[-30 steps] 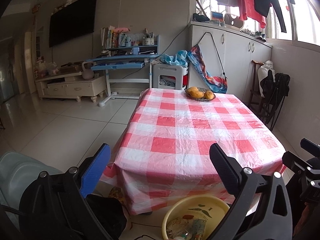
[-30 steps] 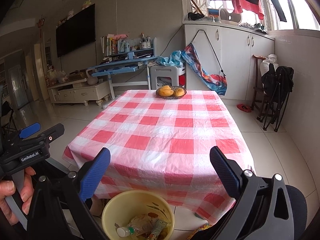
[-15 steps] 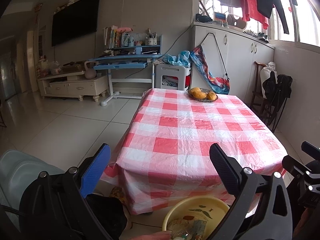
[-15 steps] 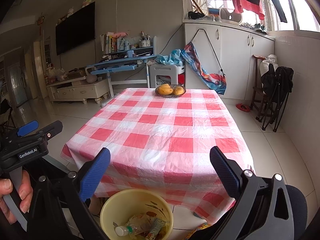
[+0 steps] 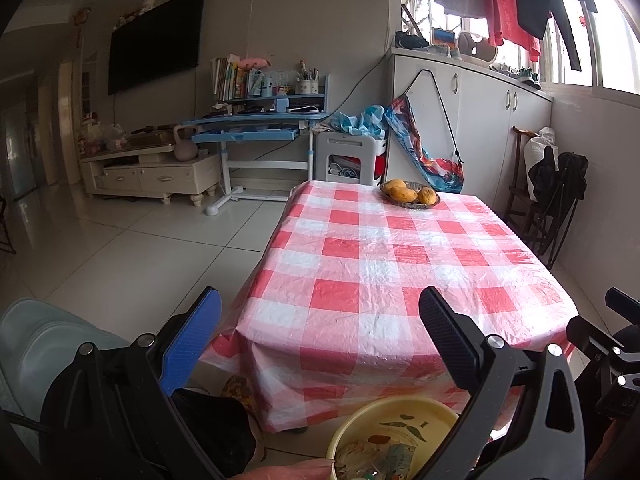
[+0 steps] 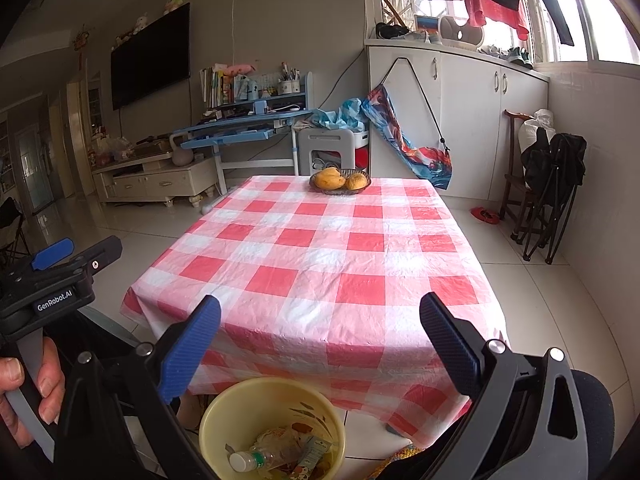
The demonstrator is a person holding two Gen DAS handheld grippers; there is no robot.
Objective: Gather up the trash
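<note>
A yellow bin (image 6: 272,428) stands on the floor at the near edge of the table, holding a plastic bottle (image 6: 256,458) and several wrappers. In the left wrist view the same bin (image 5: 394,432) shows at the bottom edge. My right gripper (image 6: 320,336) hangs open above the bin with nothing between its fingers. My left gripper (image 5: 320,334) is open too and holds nothing. The left gripper's body (image 6: 56,284) shows at the left of the right wrist view, held by a hand (image 6: 24,392). The red-and-white checked tablecloth (image 6: 320,264) carries only a fruit basket.
A basket of mangoes (image 6: 340,180) sits at the table's far end. Folded chairs (image 6: 548,196) lean on the right wall, with a red item (image 6: 486,214) on the floor nearby. A blue desk (image 5: 256,128) and TV cabinet (image 5: 152,172) stand beyond white floor tiles.
Both grippers have stayed open and drifted slightly; the view has shifted a little, and a fingertip has come into the bottom of the left wrist view by the bin.
</note>
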